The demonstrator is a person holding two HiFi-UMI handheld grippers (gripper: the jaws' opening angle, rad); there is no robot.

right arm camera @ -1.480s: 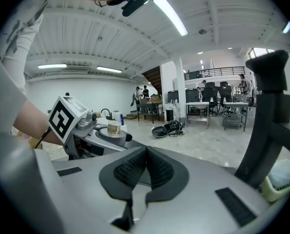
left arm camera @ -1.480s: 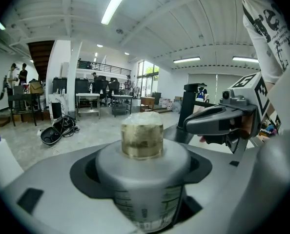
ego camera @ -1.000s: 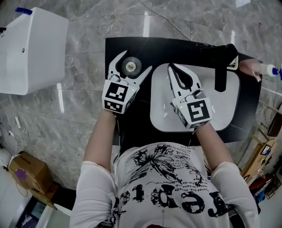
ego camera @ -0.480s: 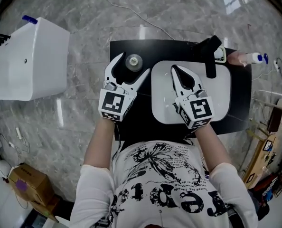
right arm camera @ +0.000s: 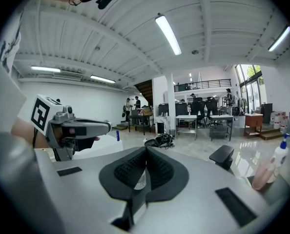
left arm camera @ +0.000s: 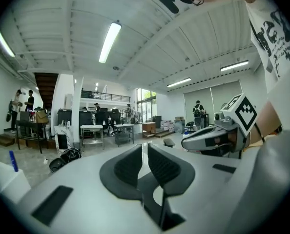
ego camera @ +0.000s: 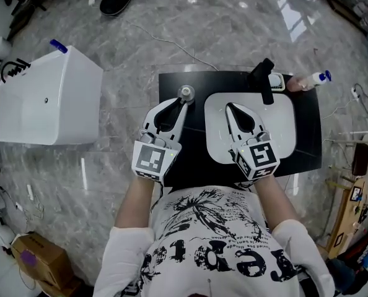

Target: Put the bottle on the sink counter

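A pinkish bottle [ego camera: 309, 80] with a blue and white top rests at the far right corner of the black sink counter [ego camera: 190, 163]; it also shows in the right gripper view as the bottle [right arm camera: 271, 172]. Neither gripper touches it. My left gripper [ego camera: 183, 103] hovers over the counter's left part. Its jaws are closing, down to a thin slit, and in its own view the left gripper [left arm camera: 144, 147] has nothing between the pads. A small round grey knob [ego camera: 185, 92] sits just past its tips. My right gripper [ego camera: 229, 107] hangs over the white basin [ego camera: 283, 125], shut and empty, as the right gripper [right arm camera: 146, 152] confirms.
A black faucet [ego camera: 262, 79] rises at the basin's far rim, between my right gripper and the bottle. A large white box [ego camera: 48, 98] with a blue cap stands on the marble floor to the left. A thin cable [ego camera: 165, 42] runs across the floor beyond the counter.
The left jaws stood wide open around the round knob; now they are nearly together and drawn back from it. Both grippers sit closer to the person, and the view takes in more floor.
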